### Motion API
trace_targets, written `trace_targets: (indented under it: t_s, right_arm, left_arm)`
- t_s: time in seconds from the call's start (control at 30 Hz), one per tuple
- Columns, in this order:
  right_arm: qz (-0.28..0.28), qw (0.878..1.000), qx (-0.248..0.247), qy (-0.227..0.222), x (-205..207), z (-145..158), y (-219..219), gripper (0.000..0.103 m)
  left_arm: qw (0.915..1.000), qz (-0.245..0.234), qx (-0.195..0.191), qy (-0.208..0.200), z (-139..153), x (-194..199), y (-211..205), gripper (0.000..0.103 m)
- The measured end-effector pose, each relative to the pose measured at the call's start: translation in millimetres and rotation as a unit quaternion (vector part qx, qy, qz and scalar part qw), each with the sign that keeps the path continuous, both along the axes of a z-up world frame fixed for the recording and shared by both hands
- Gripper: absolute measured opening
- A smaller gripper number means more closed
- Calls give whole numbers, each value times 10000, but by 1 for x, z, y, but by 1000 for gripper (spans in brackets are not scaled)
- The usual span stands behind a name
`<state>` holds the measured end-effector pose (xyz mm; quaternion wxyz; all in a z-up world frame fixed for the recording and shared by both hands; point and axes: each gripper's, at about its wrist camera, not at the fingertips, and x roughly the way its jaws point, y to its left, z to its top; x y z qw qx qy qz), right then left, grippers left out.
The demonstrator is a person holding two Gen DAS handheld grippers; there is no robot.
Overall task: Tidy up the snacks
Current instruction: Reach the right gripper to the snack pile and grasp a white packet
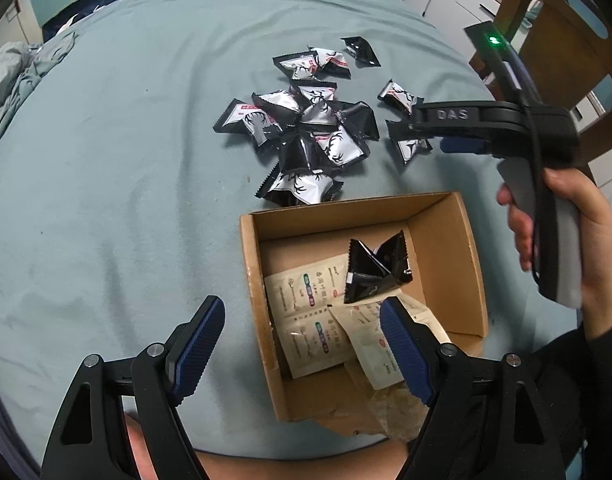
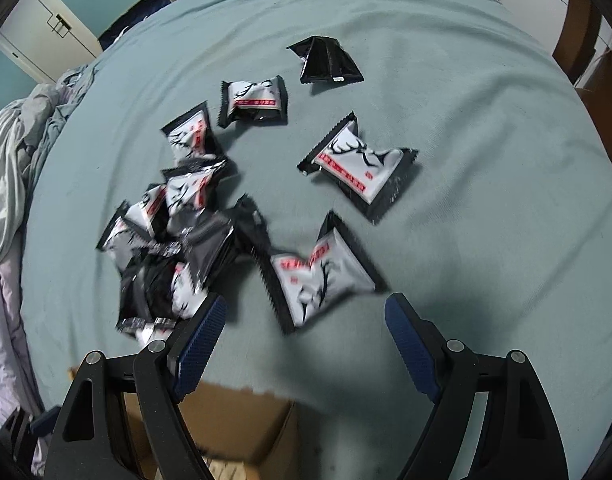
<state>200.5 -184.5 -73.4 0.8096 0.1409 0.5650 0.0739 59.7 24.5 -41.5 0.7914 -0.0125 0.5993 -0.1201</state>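
- Cardboard box (image 1: 446,240) is my landmark here, sitting open-topped on a teal bedsheet (image 1: 126,160).
- Inside the box: a black snack packet (image 1: 372,276) standing up tent-like toward the far wall, plus a few cream sachets (image 1: 306,300) with printed labels lying flat on the floor of it, overlapping each other.
- Just past the box's far wall there's a pile of black-and-white snack packets (image 1: 306,128) with an antler print, heaped on top of each other on the sheet. A few loose ones lie off to the right of the heap, and one all-black packet (image 1: 361,51) sits farthest from the box.
- Left gripper (image 1: 302,344) hangs over the near-left part of the box, pointing steeply down. Its blue-padded fingers (image 1: 402,348) are spread wide with nothing between them; one is over the sheet left of the box, the other over the sachets.
- Right gripper (image 2: 306,344) is beyond the box's far wall, held by a hand (image 1: 566,216) on the box's right side. Fingers spread wide here too, nothing pinched.
- From the right wrist view, the nearest antler packet (image 2: 318,280) lies on the sheet just ahead of the open fingers, not touching them. This view is a bit blurry, and the box's corner shows at the bottom edge.
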Motion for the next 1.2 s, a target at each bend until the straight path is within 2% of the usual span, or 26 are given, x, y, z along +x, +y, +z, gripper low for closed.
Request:
trace_targets:
  t_s: [0.2, 0.3, 0.37, 0.4, 0.43, 0.47, 0.53, 0.57, 0.63, 0.8, 1.0, 1.07, 1.2]
  right_arm:
    - [-57, 9997, -196, 143, 26, -22, 5, 81]
    - [11, 9992, -321, 256, 32, -34, 11, 81]
    - [72, 9987, -477, 143, 32, -35, 15, 81]
    - [115, 9983, -560, 57, 32, -34, 17, 78]
    - [170, 9979, -617, -1, 32, -32, 20, 61]
    - [232, 9976, -650, -40, 31, -30, 22, 60]
    - [310, 9973, -644, -148, 28, -25, 23, 46]
    - [328, 9973, -632, -176, 27, -22, 23, 44]
    - [331, 9971, -594, -353, 21, -11, 24, 26]
    - [485, 9953, -330, -771, -5, 27, 31, 26]
    - [569, 9900, 182, -1276, -62, 69, 20, 26]
    - [626, 9877, 369, -1383, -83, 76, 14, 26]
    - [674, 9825, 767, -1556, -127, 81, 6, 26]
  left_arm:
    - [9999, 161, -48, 17, -2, 6, 7, 81]
    - [9992, 369, -71, -140, 2, 10, 14, 81]
    - [9986, 472, -63, -239, 4, 14, 18, 81]
    - [9983, 514, -69, -274, 5, 16, 20, 81]
    - [9980, 556, -80, -302, 5, 19, 22, 81]
    - [9977, 586, -93, -315, 5, 21, 23, 81]
    - [9972, 661, -129, -323, 4, 26, 26, 81]
    - [9969, 704, -154, -323, 4, 29, 27, 81]
    - [9966, 754, -170, -291, 1, 35, 30, 81]
    - [9959, 852, -33, -295, -5, 45, 36, 81]
    - [9956, 883, 174, -276, -8, 62, 40, 80]
    - [9949, 906, 235, -363, -2, 67, 41, 80]
    - [9950, 924, 85, -364, 4, 84, 44, 80]
